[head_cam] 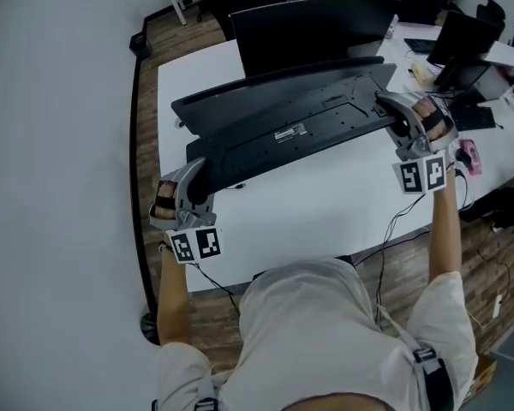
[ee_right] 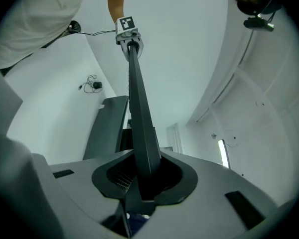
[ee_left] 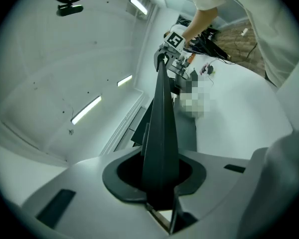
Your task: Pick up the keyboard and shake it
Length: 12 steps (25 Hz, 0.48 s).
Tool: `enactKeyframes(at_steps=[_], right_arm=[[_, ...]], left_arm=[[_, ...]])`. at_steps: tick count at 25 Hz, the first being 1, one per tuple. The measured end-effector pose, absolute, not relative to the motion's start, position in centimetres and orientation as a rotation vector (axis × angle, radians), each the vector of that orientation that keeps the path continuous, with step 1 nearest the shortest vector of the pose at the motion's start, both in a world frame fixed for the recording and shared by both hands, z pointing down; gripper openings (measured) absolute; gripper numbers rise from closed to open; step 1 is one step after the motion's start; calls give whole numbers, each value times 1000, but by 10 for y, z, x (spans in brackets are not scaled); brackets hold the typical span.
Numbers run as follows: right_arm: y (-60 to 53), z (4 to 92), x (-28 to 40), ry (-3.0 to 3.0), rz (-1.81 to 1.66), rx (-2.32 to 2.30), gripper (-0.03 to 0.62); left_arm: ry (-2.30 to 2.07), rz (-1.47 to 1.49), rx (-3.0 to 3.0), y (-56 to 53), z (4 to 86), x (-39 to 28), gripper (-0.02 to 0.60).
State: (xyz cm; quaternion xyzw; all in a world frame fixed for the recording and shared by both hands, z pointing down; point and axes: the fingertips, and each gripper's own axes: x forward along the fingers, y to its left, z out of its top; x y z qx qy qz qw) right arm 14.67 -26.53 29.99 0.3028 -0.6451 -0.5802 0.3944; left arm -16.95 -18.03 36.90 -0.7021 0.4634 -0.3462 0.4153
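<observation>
A white surface (head_cam: 325, 195) fills the middle of the room, with a dark monitor (head_cam: 313, 32) standing at its far edge. In front of the monitor a person in a pale shirt holds a black keyboard (head_cam: 291, 122) in the air, one two-jaw tool at each end. The keyboard hangs above the surface and is turned over, so its flat underside and a small white label (head_cam: 289, 133) face up and the keys face down. It runs slantwise, with its right end farther from the person than its left.

The left gripper (head_cam: 197, 182) has its jaws clamped on the keyboard's left short end, and the right gripper (head_cam: 394, 118) has its jaws clamped on the right short end. Each gripper's own view looks down the length of the board edge-on. The thin black edge sits deep between the jaws, pressed from both sides, and the other tool is visible at the far end. A marker cube (head_cam: 195, 245) rides behind the left hand and another (head_cam: 422, 175) behind the right.

The pick-up looks complete, so the shake appears to be the step in hand. It calls for quick, short strokes from both hands together. The grips need to stay firm and matched so the board neither twists nor slips out of either pair of jaws.
</observation>
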Motion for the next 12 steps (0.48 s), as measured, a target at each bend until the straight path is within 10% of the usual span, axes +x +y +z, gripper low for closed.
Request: enactKeyframes(at_steps=[12], right_arm=[[-240, 328, 153, -1924, -917, 234, 118]], left_arm=[[839, -576, -2430, -137, 397, -147, 94]])
